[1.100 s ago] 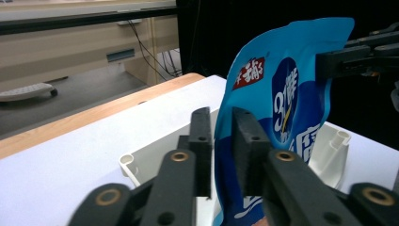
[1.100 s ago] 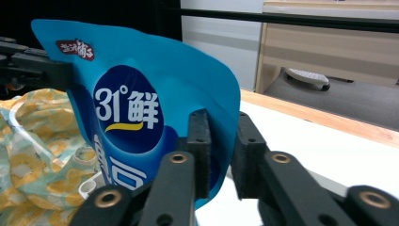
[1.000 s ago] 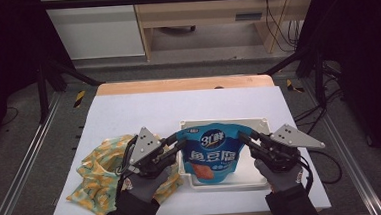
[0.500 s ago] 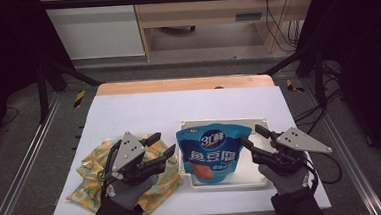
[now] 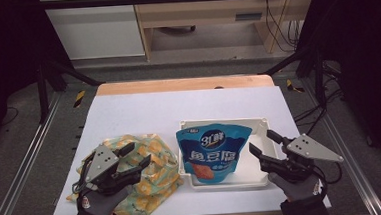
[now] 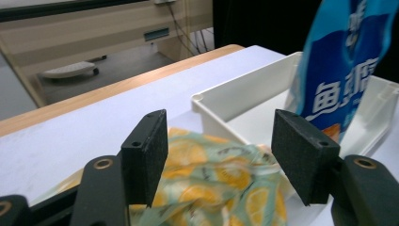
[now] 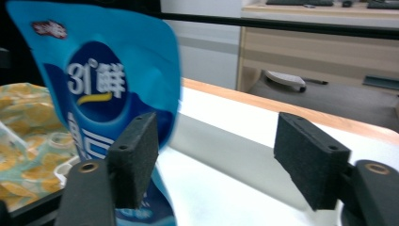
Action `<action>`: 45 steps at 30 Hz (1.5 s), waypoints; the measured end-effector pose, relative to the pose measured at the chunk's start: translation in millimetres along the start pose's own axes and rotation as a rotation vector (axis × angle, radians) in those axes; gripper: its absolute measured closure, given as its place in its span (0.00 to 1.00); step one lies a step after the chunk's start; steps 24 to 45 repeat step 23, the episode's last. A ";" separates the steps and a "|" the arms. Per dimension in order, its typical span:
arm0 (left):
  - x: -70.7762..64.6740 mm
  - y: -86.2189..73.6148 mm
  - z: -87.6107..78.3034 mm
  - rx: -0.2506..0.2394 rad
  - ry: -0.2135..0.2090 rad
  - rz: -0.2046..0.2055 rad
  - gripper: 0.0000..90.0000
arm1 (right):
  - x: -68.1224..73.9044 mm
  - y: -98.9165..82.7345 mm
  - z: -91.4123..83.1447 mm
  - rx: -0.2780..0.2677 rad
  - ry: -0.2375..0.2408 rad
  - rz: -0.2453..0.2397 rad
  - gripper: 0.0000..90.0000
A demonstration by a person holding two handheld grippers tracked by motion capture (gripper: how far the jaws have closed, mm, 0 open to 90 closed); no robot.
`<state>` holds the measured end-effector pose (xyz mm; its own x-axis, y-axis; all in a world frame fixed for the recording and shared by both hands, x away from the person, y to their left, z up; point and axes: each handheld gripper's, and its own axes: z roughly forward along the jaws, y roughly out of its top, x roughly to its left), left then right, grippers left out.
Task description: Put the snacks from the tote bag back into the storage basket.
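Grey-gloved hands come in at the near edge of the white tabletop, each carrying a tool. The left tool hovers over the yellow-and-green lemon-print cloth bag, which lies crumpled on the near left of the tabletop, its right edge just beside the tray; the jaws have just been opening and now stand apart with nothing between them, as the left gripper view shows with the cloth below the black pads. The right tool sits at the near right, by the right rim of the white plastic tray; its jaws too have just been opening and stand apart, empty. The blue snack pouch stands in the tray between the two tools, leaning back toward the far wall, clear of both. In the right gripper view the pouch rises just behind the left pad; I cannot tell whether they touch. Beyond the tabletop's far wooden edge lies a grey floor and a pale desk.
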<state>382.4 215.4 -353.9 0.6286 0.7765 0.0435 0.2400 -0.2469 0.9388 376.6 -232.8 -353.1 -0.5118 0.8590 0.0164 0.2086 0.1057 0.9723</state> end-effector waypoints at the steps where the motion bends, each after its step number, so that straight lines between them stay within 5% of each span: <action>1: 2.4 -2.6 -1.1 0.005 0.006 -0.009 0.40 | -2.1 -2.2 -0.9 0.004 -0.006 0.005 0.32; 13: 34.4 -35.3 -13.4 0.062 0.085 -0.038 0.34 | -31.0 -32.4 1.5 0.059 -0.127 0.048 0.29; 23: 60.4 -46.2 -32.0 0.042 0.131 -0.097 0.33 | -44.1 -43.9 3.2 0.086 -0.187 0.048 0.30; 45: 60.4 -46.2 -32.0 0.042 0.131 -0.097 0.33 | -44.1 -43.9 3.2 0.086 -0.187 0.048 0.30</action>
